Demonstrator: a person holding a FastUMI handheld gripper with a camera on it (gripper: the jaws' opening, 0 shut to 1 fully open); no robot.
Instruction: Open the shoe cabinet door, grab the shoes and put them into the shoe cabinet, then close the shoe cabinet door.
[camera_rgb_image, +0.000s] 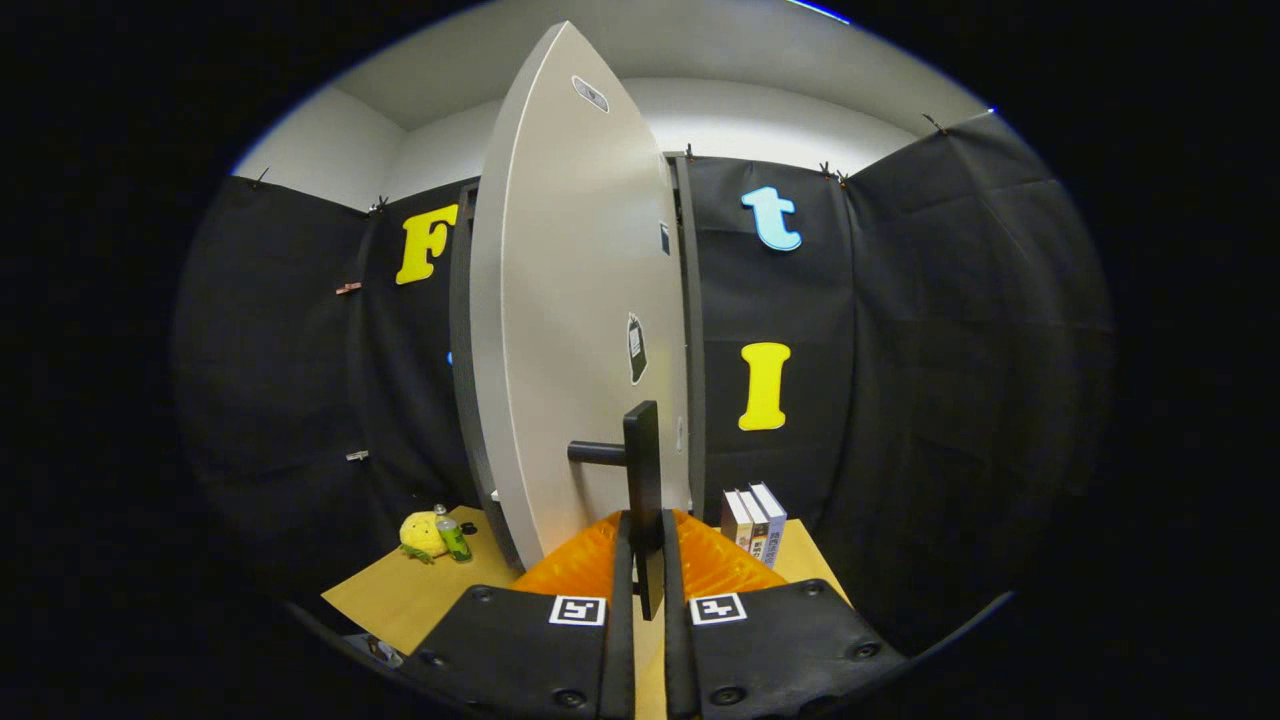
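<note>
Claw (648, 560) clamped on the door handle (641, 478) of the shoe cabinet door (575, 320).
Door stands ajar, edge-on ahead of the fingers, cabinet on the wooden bench (420, 595). Books (755, 520) upright beside it on one side; yellow plush toy (422, 534) and green bottle (453, 538) on the other.

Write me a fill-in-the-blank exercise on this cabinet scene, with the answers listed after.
1. The gripper has both fingers pressed on the door's black ____.
2. The cabinet door stands partly ____.
3. Right of the cabinet, three ____ stand upright on the table.
4. Left of the cabinet, a green can stands beside a yellow ____ toy.

Answers: handle; open; books; plush
</note>
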